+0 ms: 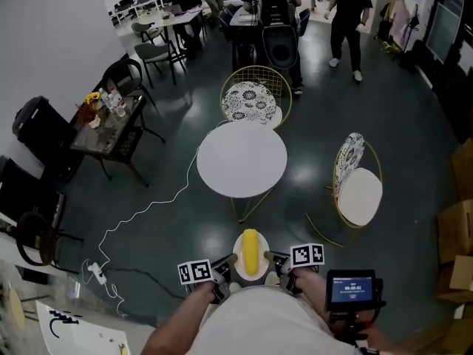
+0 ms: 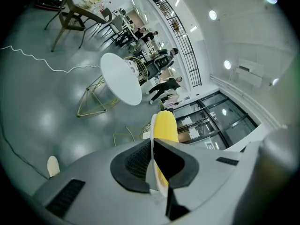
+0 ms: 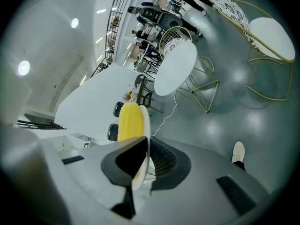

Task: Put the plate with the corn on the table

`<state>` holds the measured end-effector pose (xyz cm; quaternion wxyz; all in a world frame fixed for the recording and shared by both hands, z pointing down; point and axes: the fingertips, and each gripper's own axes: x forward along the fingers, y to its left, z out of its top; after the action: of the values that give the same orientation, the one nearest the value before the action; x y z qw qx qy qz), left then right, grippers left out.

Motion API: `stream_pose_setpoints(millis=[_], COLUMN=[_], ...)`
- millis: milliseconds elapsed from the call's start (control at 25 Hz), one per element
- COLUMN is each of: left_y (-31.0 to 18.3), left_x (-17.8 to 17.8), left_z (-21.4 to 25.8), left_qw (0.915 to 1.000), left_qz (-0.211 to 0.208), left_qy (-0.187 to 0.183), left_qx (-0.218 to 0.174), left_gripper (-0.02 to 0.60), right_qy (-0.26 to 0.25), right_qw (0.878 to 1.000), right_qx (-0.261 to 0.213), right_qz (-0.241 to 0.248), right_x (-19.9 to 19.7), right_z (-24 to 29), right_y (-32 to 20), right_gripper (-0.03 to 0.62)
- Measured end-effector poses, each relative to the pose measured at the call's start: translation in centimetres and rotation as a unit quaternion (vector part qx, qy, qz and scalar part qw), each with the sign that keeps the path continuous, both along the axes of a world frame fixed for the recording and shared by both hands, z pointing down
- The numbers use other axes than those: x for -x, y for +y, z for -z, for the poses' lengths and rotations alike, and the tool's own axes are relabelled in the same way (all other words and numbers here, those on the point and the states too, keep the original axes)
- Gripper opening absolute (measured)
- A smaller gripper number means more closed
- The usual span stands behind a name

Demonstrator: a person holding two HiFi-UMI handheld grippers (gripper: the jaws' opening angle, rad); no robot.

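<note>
A white plate [image 1: 251,274] with a yellow corn cob [image 1: 251,251] on it hangs in the air close to my body, short of the round white table [image 1: 242,158]. My left gripper [image 1: 228,263] is shut on the plate's left rim and my right gripper [image 1: 273,260] is shut on its right rim. In the left gripper view the plate edge [image 2: 151,170] sits clamped between the black pads, with the corn [image 2: 165,125] beyond. The right gripper view shows the same: plate rim [image 3: 144,125] in the jaws, corn [image 3: 129,121] beside it, table [image 3: 177,67] ahead.
Two gold wire chairs stand by the table, one behind it [image 1: 253,98] and one to the right [image 1: 358,191]. A white cable [image 1: 140,213] snakes over the dark floor at left. A cluttered side table [image 1: 107,128] stands far left; cardboard boxes [image 1: 456,231] at right. People walk in the background.
</note>
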<state>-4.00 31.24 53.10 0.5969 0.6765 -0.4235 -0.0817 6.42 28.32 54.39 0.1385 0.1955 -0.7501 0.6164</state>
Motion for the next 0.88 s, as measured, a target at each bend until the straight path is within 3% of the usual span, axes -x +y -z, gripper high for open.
stream_pose_setpoints(millis=[880], left_y=[0.1], left_x=[-1.2], left_z=[-0.8], left_qw=[0.9991], left_qz=[0.040], left_qy=[-0.014], left_qx=[0.001], left_gripper=[0.023], right_qy=[-0.012], right_qw=[0.999], right_qx=[-0.003], right_qz=[0.036], right_x=[-0.9], right_z=[-0.7], right_y=[-0.7], right_gripper=[0.031])
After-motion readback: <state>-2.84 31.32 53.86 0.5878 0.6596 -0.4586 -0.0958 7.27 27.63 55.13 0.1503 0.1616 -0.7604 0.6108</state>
